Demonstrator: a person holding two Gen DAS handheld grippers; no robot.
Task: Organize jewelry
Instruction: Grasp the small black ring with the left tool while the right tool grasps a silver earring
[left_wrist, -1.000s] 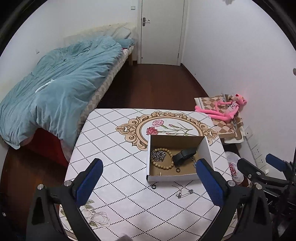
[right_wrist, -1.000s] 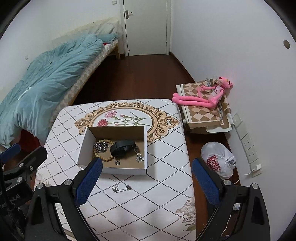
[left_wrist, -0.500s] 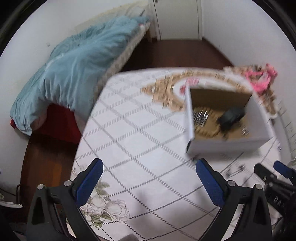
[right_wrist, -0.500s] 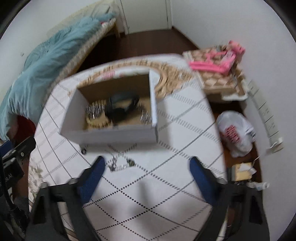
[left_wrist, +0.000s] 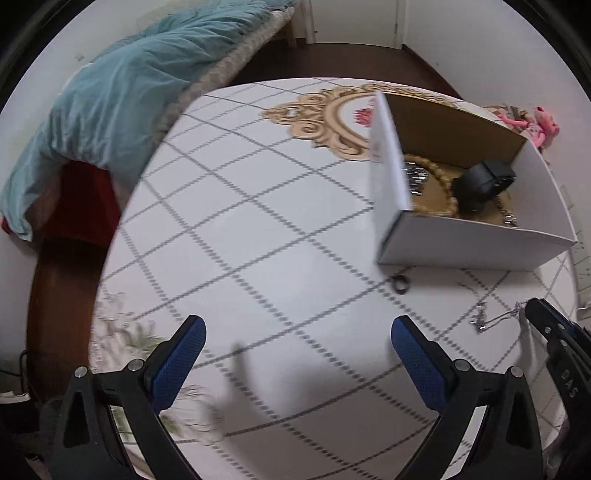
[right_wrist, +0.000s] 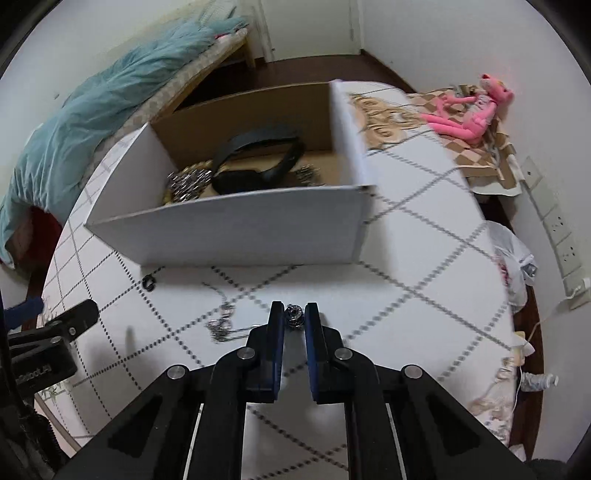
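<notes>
My right gripper (right_wrist: 294, 316) sits low in the middle of its view. Its blue fingers (right_wrist: 276, 332) are almost closed, and a small silver bead charm (right_wrist: 294, 316) sits between the tips. It looks pinched there. A thin chain (right_wrist: 221, 325) runs from the charm to the left across the worktop (right_wrist: 406, 280).

Just above that is the white cardboard box (right_wrist: 236, 229). Inside it I see a black band (right_wrist: 258, 162), a silver chain pile (right_wrist: 186, 182) and a string of wooden beads (left_wrist: 443, 184). A small black ring (right_wrist: 149, 283) lies on the worktop near the box's lower left corner.

My left gripper (left_wrist: 295, 347) is at the bottom of its view. Its fingers (left_wrist: 181, 354) are wide apart and hold nothing. They hang over the bare white cloth with the diamond lines, left of the box.

A bed with a blue blanket (left_wrist: 122, 85) is at the upper left. A pink plush toy (right_wrist: 469, 114) lies at the upper right.
</notes>
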